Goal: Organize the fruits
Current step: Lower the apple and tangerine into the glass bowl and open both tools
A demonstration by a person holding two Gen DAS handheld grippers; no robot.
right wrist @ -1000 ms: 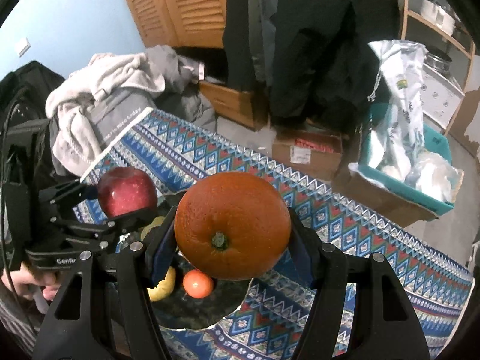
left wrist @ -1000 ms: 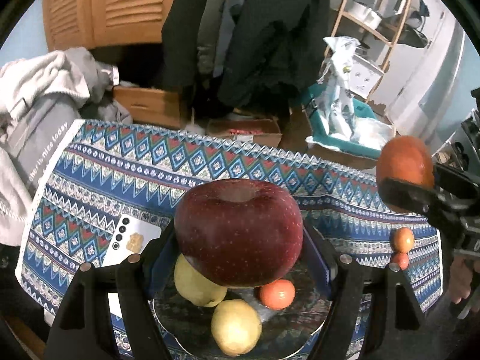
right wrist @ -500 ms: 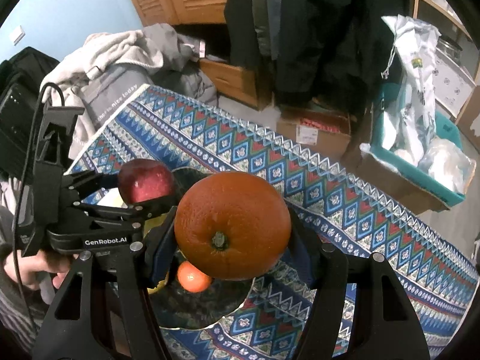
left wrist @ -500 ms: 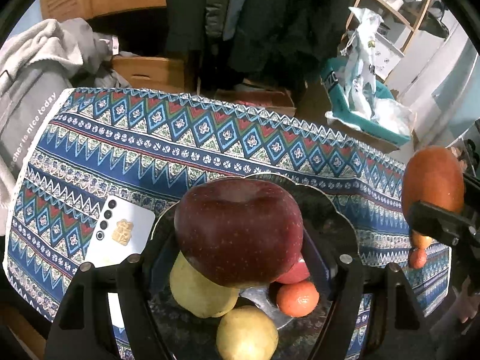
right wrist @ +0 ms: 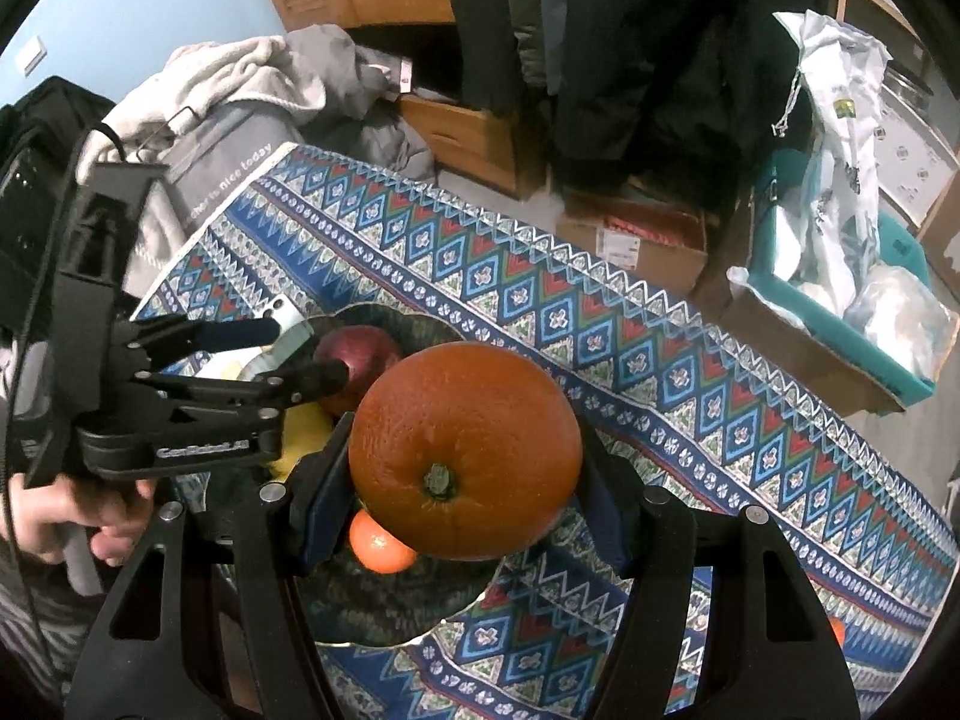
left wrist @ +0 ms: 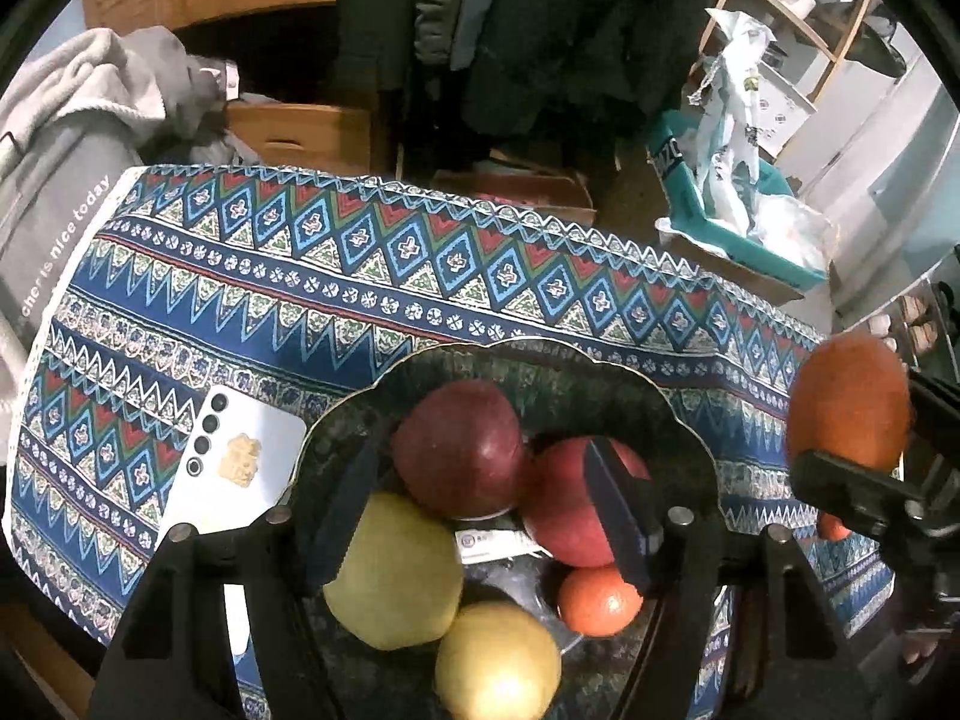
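Note:
A dark scalloped plate (left wrist: 540,360) lies on the patterned cloth and holds a dark red apple (left wrist: 459,447), a brighter red apple (left wrist: 564,504), two yellow pears (left wrist: 399,576), and a small mandarin (left wrist: 600,600). My left gripper (left wrist: 480,516) is open just above the plate, its jaws apart on either side of the dark red apple, which rests among the fruit. My right gripper (right wrist: 465,480) is shut on a large orange (right wrist: 465,450) and holds it above the plate's right edge. The orange also shows in the left wrist view (left wrist: 849,402).
A white phone (left wrist: 231,468) lies face down on the cloth left of the plate. A small orange fruit (left wrist: 831,525) lies on the cloth at the right. Clothes, cardboard boxes and a teal bin (left wrist: 732,228) stand beyond the table's far edge.
My left gripper lowered over the plate, opened and let go of the dark red apple, which now rests in the plate. My right gripper moved closer over the plate with the orange.

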